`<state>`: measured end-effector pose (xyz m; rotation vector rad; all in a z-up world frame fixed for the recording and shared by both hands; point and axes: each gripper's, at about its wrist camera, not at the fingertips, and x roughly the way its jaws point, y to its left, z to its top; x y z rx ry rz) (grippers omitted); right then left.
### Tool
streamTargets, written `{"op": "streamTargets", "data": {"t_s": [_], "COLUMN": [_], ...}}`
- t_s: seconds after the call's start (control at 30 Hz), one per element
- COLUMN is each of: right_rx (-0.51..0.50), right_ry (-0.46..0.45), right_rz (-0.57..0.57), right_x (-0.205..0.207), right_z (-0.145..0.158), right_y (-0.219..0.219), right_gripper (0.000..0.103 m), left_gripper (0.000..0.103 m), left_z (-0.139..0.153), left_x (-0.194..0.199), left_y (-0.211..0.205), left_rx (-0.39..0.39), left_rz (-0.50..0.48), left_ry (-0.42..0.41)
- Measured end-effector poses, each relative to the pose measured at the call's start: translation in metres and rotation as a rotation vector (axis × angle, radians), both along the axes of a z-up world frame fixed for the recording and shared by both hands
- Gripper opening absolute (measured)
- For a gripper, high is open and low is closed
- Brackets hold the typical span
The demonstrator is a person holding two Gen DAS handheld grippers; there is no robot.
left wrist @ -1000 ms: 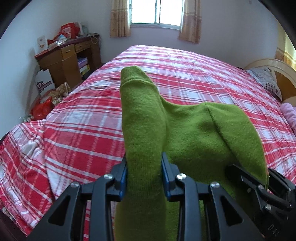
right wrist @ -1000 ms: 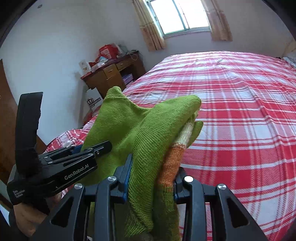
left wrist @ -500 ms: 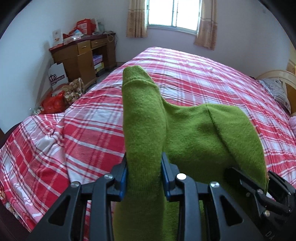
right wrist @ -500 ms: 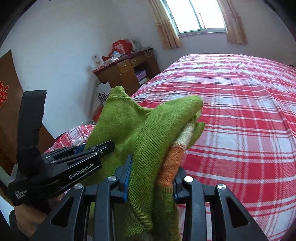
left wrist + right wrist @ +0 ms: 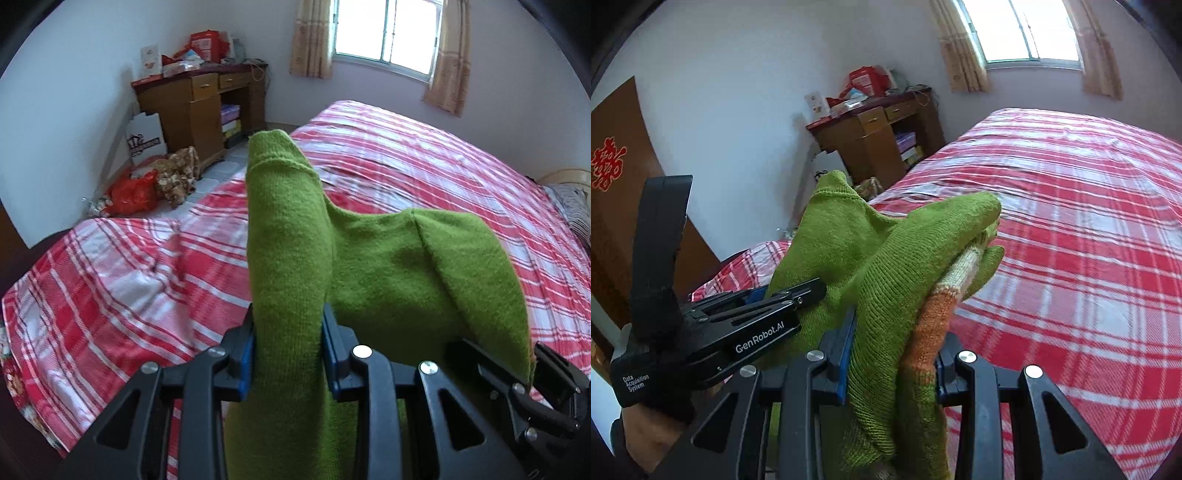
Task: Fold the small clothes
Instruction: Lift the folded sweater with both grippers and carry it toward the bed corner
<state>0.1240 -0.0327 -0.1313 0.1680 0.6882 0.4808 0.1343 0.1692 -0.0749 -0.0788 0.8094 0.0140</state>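
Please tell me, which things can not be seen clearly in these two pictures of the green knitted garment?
- Green knitted garment: its lower part is cut off by the bottom edge in both views, so its type and full shape are unknown.
- Left gripper and right gripper: the fabric covers the fingertips.
- Items on the wooden desk: too small to identify.
- Striped pillow: cut by the left-wrist lens edge.
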Motion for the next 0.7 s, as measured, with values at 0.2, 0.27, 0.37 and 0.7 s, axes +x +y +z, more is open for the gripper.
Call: {"op": "streamTargets", "data": {"t_s": [0.2,0.27,0.37,0.7], "right_rx": [0.000,-0.012,-0.052,-0.112], "right_ry": [-0.017,-0.033,-0.083,-0.109], "right_rz": [0.052,0.070,0.097,0.093], "right_x": [0.029,0.039,0.054,0.134], "right_z": [0.004,0.004,0.004,-0.027], "right_y": [0.033,0.044,0.060,0.080], "right_gripper": [0.034,0.034,0.034,0.033], "left_gripper": [0.031,0.031,0.031,0.031], "left_z": [0.002,0.002,-0.002,-0.034], "left_x": [0.024,0.032,0.050,0.104], "left_y": [0.027,0.032,0.039,0.053], "left_rx": [0.033,0.049,0.067,0.155], "left_rz": [0.057,0.067,0.087,0.176], "left_ry": [-0.013,-0.017,-0.026,-0.035]}}
